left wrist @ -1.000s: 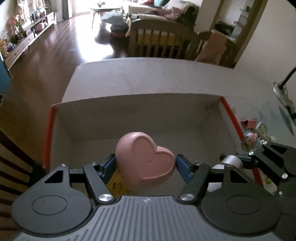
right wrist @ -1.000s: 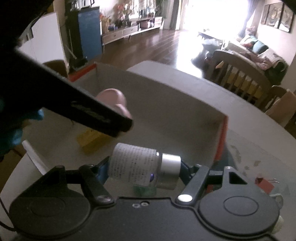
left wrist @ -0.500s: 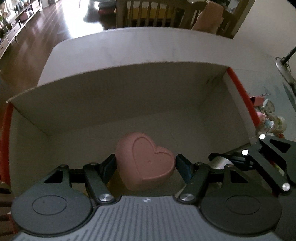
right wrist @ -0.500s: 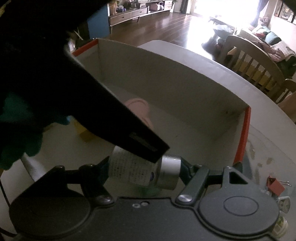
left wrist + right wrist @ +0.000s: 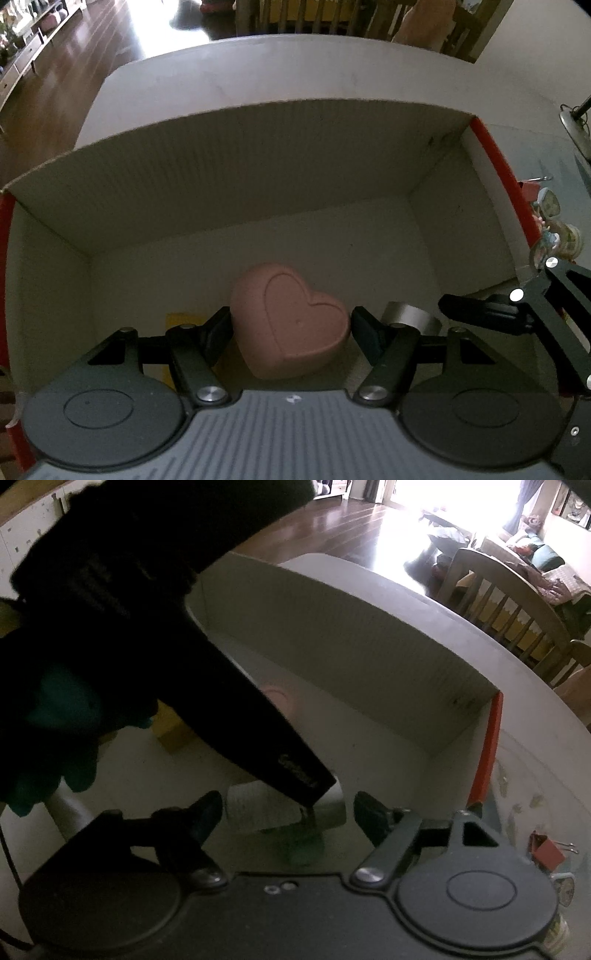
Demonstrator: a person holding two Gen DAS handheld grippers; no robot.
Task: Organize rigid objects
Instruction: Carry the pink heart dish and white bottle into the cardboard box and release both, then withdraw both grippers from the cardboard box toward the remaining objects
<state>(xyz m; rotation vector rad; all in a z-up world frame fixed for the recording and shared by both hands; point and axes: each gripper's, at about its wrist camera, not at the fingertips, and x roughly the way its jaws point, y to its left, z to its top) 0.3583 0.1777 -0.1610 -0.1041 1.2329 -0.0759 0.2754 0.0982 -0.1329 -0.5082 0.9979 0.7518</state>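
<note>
The left gripper [image 5: 291, 328] pinches a pink heart box [image 5: 290, 325] low inside the cardboard box [image 5: 258, 162], ready to set it down. The right gripper [image 5: 288, 812] is opening around a small bottle [image 5: 258, 808], its pads apart from it, releasing it on the box floor.

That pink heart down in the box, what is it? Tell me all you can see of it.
The pink heart is a chunky, matte, rigid-looking block with rounded edges and a smaller heart outline pressed into its top face, a tiny dot near the middle. It sits tilted, its point toward the camera, low inside the white cardboard box. The left tongs pinch it on both sides, pads against its flanks. Whether its underside touches the box floor cannot be told.
</note>
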